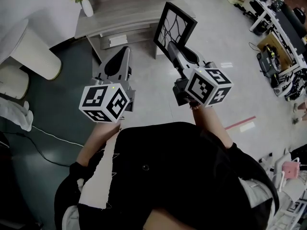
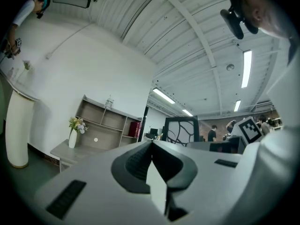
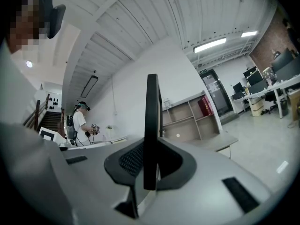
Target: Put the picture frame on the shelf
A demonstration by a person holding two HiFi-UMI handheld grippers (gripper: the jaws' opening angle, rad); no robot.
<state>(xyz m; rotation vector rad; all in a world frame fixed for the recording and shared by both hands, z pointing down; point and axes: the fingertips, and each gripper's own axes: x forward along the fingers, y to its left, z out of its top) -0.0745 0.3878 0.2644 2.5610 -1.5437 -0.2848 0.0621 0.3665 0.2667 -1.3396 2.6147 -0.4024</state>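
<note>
The right gripper [image 1: 171, 46] pinches the lower edge of the picture frame [image 1: 173, 25], its jaws nearly together on it. Its own view shows the frame only as a thin dark bar standing upright between the jaws. The head view shows the branch-patterned face, turned toward the left gripper [image 1: 125, 50], whose jaws are closed and empty. The shelf [image 1: 120, 17] stands ahead of both grippers.

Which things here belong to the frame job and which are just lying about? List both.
Job:
- picture frame, clamped edge-on in the right gripper
- grey shelf ahead, where it goes

Lying about:
- vase of flowers on the shelf's low ledge
- red books in a shelf compartment
- office desks at the far right
</note>
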